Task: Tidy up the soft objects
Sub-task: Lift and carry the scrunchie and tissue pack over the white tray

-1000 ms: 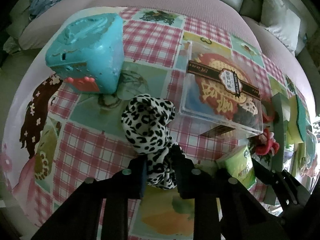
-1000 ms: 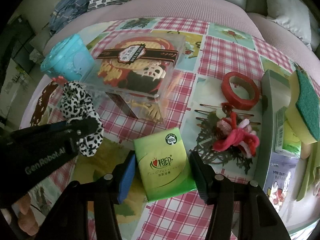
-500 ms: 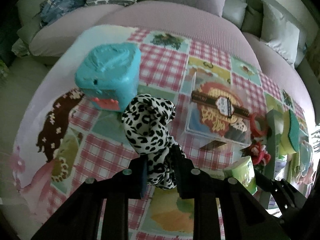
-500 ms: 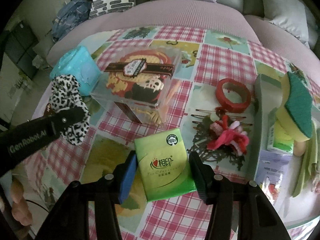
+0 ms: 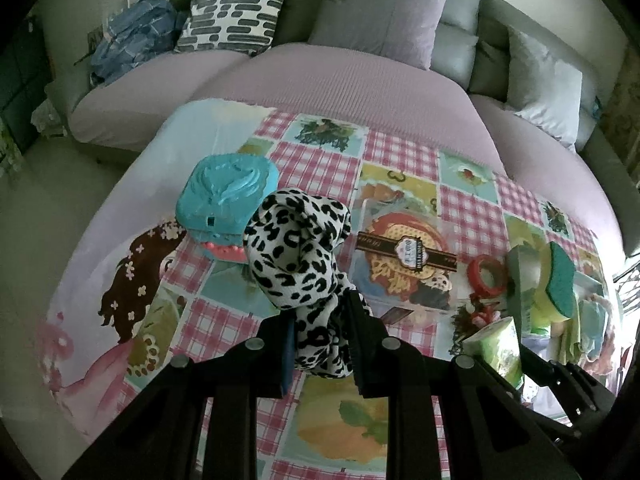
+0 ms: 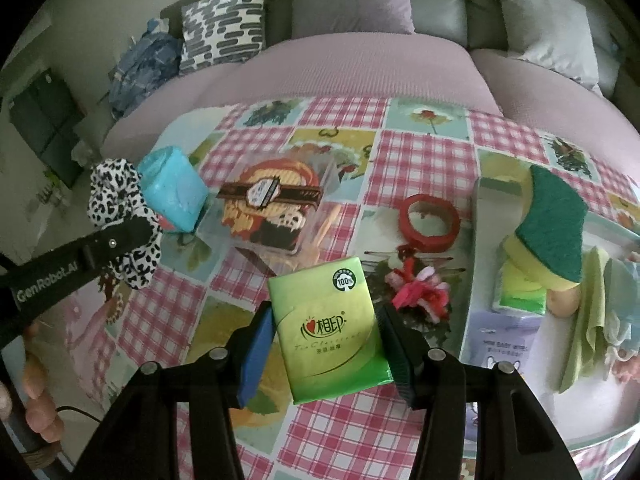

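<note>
left gripper (image 5: 320,340) is pinching a spotted scrunchie (image 5: 300,248) tight | right gripper (image 6: 324,340) is clamping a green tissue pack (image 6: 328,328) | both are hanging above the checked tablecloth (image 6: 420,152)

Near edge of tablecloth (image 6: 160,320) bare, passage free. Centre blocked: clear box (image 6: 272,208), teal cube (image 6: 172,192) beside it. Right side crowded: tape ring (image 6: 430,218), hair clips (image 6: 416,288), sponge (image 6: 548,224).

Living room (sofa (image 5: 360,76), cushions (image 5: 236,8))
</note>
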The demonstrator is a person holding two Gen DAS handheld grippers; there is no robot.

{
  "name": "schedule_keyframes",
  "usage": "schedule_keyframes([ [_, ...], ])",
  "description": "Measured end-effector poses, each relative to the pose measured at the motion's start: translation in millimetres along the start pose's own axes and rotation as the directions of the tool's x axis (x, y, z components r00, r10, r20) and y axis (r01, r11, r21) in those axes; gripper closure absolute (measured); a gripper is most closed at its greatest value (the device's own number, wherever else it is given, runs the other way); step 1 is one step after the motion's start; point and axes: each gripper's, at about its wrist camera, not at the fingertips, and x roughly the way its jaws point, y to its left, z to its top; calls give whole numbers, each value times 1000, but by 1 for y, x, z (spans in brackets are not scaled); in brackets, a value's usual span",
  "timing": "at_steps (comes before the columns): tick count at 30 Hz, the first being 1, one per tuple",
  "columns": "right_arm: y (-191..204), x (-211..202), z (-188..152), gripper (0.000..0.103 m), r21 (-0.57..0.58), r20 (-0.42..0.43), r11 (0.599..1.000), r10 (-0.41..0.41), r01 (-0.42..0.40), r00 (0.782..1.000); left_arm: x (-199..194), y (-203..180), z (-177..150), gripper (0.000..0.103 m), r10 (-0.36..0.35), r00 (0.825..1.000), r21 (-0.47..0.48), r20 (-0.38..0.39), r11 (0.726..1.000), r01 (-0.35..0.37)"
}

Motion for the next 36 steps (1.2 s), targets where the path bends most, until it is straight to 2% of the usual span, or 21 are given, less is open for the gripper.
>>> schedule_keyframes([
  [9, -19, -17, 5, 47, 51, 43, 995, 79, -81, 996, -12, -15, 1, 79, -7, 999, 32, 31, 999, 6],
  [15, -32, -26, 5, 47, 86, 61, 994, 66, -71, 996, -17, -29, 1, 79, -31, 999, 61, 38, 998, 28],
  [17, -41, -32, 5, 47, 102, 71, 994, 41, -48, 997, -19, -40, 1, 79, -49, 998, 76, 44, 996, 45],
  [20, -61, -44, 5, 47, 148, 95, 988, -47, 32, 994, -21, -60, -2, 79, -101, 994, 104, 38, 990, 96],
  [25, -117, -66, -1, 47, 286, 98, 942, -208, 173, 973, -22, -102, -10, 79, -155, 988, 191, 13, 970, 150],
  [31, -174, -92, -16, 47, 420, 100, 880, -288, 222, 952, -26, -159, -28, 79, -202, 979, 307, -24, 931, 199],
  [36, -205, -109, -33, 47, 482, 88, 836, -343, 261, 935, -22, -207, -48, 79, -247, 965, 391, -85, 883, 260],
])
